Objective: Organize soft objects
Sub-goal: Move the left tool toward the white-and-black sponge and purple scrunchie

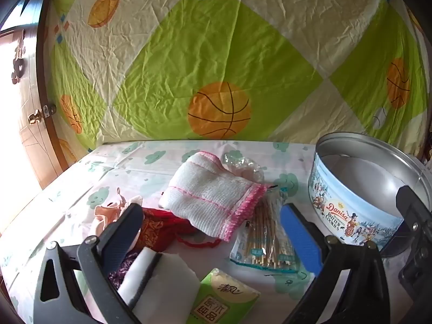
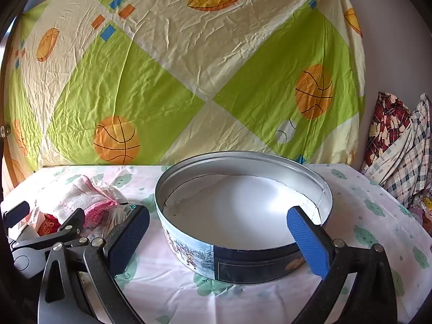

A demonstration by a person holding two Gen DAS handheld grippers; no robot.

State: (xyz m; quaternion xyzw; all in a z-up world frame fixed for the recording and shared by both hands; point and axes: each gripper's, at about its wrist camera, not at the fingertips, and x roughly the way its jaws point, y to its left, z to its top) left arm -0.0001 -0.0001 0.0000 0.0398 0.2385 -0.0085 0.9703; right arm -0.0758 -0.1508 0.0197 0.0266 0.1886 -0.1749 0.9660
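Note:
My left gripper [image 1: 213, 233] stands open and low over a heap of small things on the cloth-covered table, with nothing between its pads. Just past it lies a white knitted cloth with pink edging [image 1: 213, 197], partly over a red pouch [image 1: 159, 229]; a peach cloth [image 1: 108, 213] sits at the left. A white foam pad [image 1: 151, 278] and a green tissue pack [image 1: 224, 299] lie near the camera. My right gripper [image 2: 218, 239] is open in front of an empty round cookie tin [image 2: 243, 262]. The tin's near wall sits between its fingers, untouched.
A bag of thin sticks [image 1: 267, 237] lies beside the knitted cloth, a crumpled clear plastic bag [image 1: 243, 164] behind it. A patterned sheet [image 2: 189, 67] hangs behind the table. Folded clothes [image 2: 399, 156] pile up at the far right, a wooden door [image 1: 24, 108] at the left.

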